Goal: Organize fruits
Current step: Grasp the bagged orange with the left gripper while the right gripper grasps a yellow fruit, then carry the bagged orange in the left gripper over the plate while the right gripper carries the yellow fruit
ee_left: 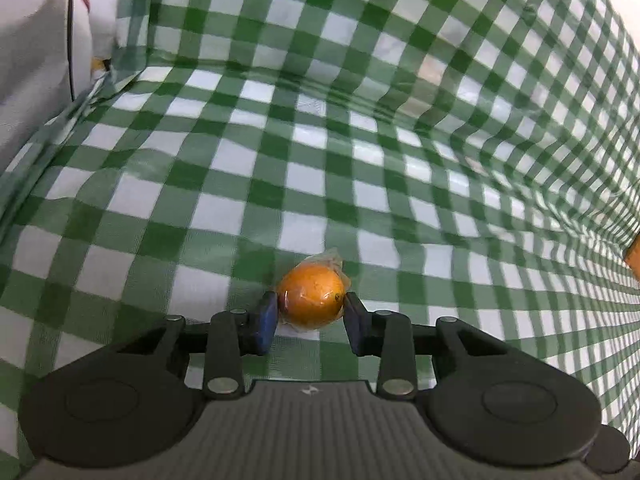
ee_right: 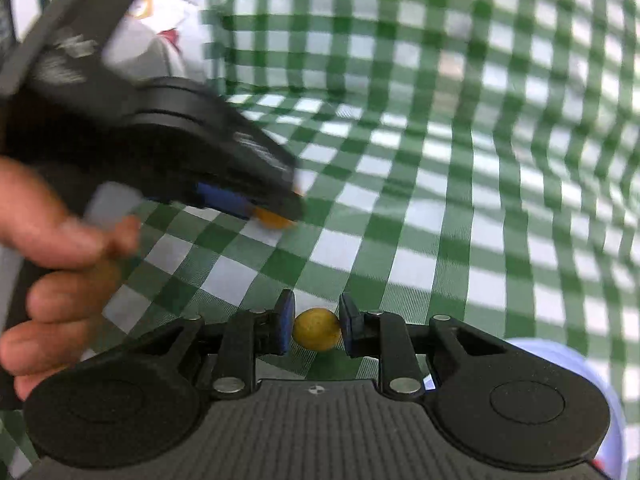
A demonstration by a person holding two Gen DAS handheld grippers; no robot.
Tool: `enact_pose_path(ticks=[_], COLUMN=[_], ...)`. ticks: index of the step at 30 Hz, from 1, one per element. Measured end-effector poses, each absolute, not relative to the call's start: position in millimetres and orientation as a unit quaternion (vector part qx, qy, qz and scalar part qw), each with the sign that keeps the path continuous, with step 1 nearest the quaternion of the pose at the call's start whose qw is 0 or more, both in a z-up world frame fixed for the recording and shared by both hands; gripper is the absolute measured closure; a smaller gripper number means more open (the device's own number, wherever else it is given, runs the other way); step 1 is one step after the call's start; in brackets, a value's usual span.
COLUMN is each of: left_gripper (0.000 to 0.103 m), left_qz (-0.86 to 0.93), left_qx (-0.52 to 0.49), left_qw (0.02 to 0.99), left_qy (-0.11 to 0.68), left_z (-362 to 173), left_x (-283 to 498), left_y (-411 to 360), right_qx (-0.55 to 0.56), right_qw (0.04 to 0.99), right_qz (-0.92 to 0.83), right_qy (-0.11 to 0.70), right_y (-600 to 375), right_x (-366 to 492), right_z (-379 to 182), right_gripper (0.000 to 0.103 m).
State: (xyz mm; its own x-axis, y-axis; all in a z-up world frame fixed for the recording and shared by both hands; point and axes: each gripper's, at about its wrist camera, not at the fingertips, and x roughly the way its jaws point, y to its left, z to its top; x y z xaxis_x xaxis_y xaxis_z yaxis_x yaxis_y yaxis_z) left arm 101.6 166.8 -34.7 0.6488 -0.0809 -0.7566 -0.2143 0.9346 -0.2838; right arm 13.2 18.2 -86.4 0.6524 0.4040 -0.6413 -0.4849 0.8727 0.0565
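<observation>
Blue pads (ee_left: 262, 322) flank wrapped orange fruit (ee_left: 311, 298), touching.

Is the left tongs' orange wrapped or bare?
Wrapped: clear film bunches above the orange, held between the left tongs.

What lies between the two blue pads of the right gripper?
In the right wrist view, a small round yellow-green fruit sits between the blue pads of the right gripper, which press it from both sides.

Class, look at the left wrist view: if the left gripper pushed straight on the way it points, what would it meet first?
The left gripper already has the wrapped orange between its pads; beyond it, probably the checked cloth.
</observation>
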Motion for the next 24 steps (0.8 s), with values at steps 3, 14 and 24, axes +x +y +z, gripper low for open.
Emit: enact_pose_path(ticks=[3,14,24], left_gripper=[0.064,0.061,0.061], left_qz=[0.036,0.045,0.047], left_qx=[-0.171,-0.172,-0.17], left_qw=[0.891,0.889,0.89], left_qy=[0.419,0.423,0.421], left_z=[-35.0,-39.0,-39.8], left_x=[100.4,104.9,105.2], left_y=[164.9,162.9,160.0], right_qx=[-0.045,-0.078,-0.075], right_qw=[0.9,0.895,0.897], right_qz=[0.239,0.24,0.242], right_qy=[0.361,0.368,0.363], right_y=[17.6,19.8,19.7], right_x=[18.2,15.9,14.5], right_z=[-94.5,-98.2,-96.1], right_gripper=[0.077,0.075,0.075])
